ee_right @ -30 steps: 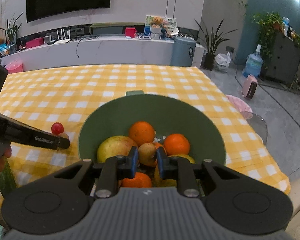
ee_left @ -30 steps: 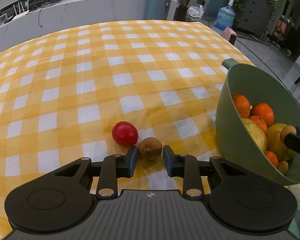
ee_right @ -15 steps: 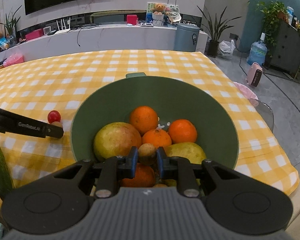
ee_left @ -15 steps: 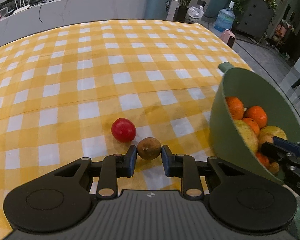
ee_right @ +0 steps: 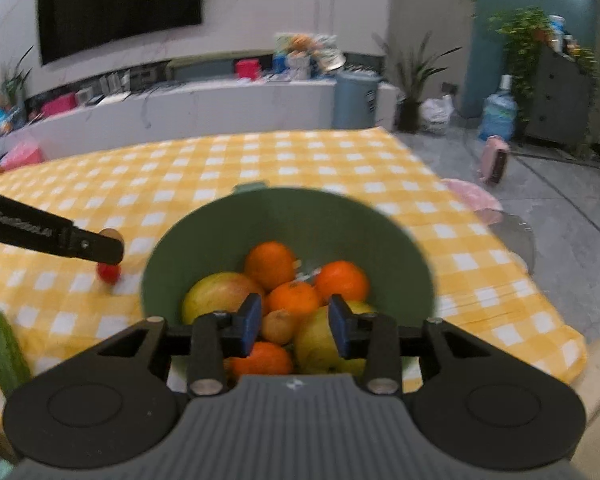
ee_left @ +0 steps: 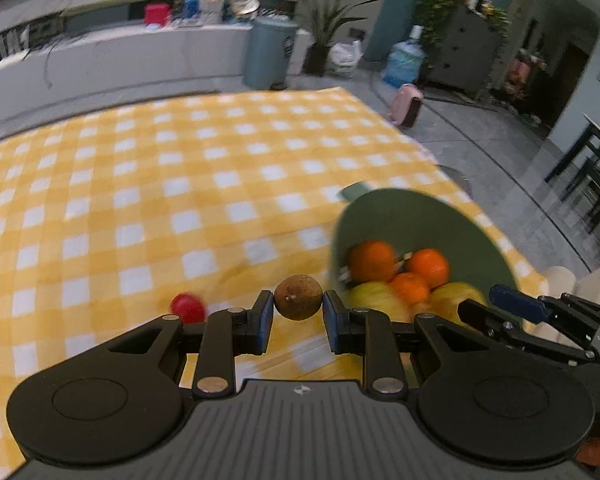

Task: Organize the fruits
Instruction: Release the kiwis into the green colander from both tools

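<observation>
Two close wrist views, shared green bowl [ee_left: 416, 216]

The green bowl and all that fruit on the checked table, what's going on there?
A person with a gripper in each hand is gathering fruit into the green bowl. The left gripper is shut on a small brown fruit, held above the yellow checked tablecloth. The right gripper has just been opening over the bowl, and a similar brown fruit lies among the oranges below it. A red fruit and a cucumber remain on the cloth.
</observation>
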A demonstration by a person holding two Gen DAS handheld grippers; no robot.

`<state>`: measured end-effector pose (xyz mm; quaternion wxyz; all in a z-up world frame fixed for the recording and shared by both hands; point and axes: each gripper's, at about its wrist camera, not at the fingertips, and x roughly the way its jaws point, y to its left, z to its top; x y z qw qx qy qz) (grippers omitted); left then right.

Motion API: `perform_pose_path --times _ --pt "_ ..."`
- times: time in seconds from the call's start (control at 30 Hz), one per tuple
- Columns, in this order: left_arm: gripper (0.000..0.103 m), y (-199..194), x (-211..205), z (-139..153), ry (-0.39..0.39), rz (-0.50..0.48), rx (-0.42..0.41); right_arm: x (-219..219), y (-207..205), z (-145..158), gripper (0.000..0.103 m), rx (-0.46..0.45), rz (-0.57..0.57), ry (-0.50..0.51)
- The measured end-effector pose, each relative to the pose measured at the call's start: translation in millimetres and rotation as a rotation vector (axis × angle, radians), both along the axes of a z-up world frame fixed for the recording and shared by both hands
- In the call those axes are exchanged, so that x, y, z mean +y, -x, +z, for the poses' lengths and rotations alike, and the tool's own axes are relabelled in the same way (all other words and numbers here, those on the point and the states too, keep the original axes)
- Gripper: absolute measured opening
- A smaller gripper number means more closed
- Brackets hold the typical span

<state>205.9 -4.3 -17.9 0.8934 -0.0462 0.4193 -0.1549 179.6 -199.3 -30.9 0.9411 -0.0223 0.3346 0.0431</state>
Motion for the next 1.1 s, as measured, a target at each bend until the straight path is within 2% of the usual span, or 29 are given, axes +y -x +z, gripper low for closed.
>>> perform_pose_path --times 0.13,0.3,0.4,0.57,0.67,0.83,1.1 --pt "0.03 -6 -29 12 -0.016 -0.084 -0.031 -25 2 6 0.048 -0.038 -0.105 -0.001" --pt "0.03 -23 -69 5 -0.092 -0.162 -0.014 -52 -2 -1 0.05 -0.007 -0.19 -0.118" --pt "0.03 -32 -87 -5 -0.164 -0.194 -0.014 -58 -3 -5 0.05 -0.018 -0.195 -0.161" --pt "0.03 -42 -99 -19 -0.264 -0.198 -0.004 -50 -4 -10 0.05 -0.021 -0.159 -0.135" --pt "0.03 -49 -105 -26 -0.311 -0.197 0.035 -51 -7 -12 0.05 -0.014 -0.159 -0.146" --pt "0.03 -50 -109 -29 -0.346 -0.219 0.042 -55 -8 -15 0.05 -0.001 -0.165 -0.176" --pt "0.033 -53 -107 -28 -0.34 -0.199 0.059 -53 -7 -16 0.05 -0.003 -0.158 -0.174"
